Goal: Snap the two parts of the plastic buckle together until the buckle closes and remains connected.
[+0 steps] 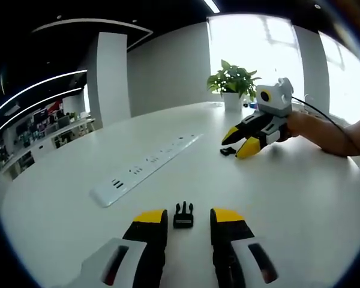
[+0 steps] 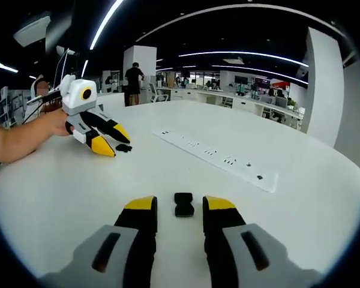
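Both buckle parts are small, black and lie on the white table (image 1: 300, 198). The pronged part (image 1: 183, 215) rests flat between the yellow tips of my left gripper (image 1: 189, 213), which is open and not touching it. The socket part (image 2: 183, 204) lies between the tips of my right gripper (image 2: 180, 204), also open and clear of it. In the left gripper view the right gripper (image 1: 234, 146) sits far right with the socket part (image 1: 228, 151) at its tips. In the right gripper view the left gripper (image 2: 116, 145) is far left with the pronged part (image 2: 123, 147) by its tips.
A long white power strip (image 1: 147, 168) (image 2: 216, 157) runs across the table between the two grippers. A potted plant (image 1: 233, 84) stands at the table's far edge near the windows. A person's forearm (image 2: 18, 141) holds the left gripper. Office desks and a standing person (image 2: 134, 81) lie beyond.
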{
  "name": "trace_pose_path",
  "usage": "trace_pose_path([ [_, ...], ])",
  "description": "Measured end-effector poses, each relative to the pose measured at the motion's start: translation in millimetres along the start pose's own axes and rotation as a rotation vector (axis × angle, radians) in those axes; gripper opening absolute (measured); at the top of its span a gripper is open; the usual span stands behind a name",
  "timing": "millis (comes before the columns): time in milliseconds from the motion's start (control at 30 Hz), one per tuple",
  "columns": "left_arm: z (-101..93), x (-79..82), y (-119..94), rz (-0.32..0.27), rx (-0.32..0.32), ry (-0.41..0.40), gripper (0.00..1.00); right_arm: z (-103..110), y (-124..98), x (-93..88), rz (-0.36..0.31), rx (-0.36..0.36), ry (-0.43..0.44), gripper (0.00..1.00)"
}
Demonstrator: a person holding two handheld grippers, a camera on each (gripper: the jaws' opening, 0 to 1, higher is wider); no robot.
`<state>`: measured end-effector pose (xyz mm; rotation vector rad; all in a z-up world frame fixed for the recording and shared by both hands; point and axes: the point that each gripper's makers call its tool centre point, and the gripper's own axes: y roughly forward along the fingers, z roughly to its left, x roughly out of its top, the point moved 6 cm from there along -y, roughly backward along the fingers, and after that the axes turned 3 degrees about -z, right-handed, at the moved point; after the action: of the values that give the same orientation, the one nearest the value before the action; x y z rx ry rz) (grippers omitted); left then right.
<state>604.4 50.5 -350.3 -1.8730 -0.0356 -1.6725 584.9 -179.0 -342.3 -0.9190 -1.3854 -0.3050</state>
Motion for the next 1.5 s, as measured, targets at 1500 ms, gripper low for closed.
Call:
trace_pose_path([
  [1500, 0.2, -1.7, 0.8, -0.009, 0.011, -0.042, 0.14, -0.9, 3.5, -3.6, 0.025, -0.050, 0.066, 0.23],
])
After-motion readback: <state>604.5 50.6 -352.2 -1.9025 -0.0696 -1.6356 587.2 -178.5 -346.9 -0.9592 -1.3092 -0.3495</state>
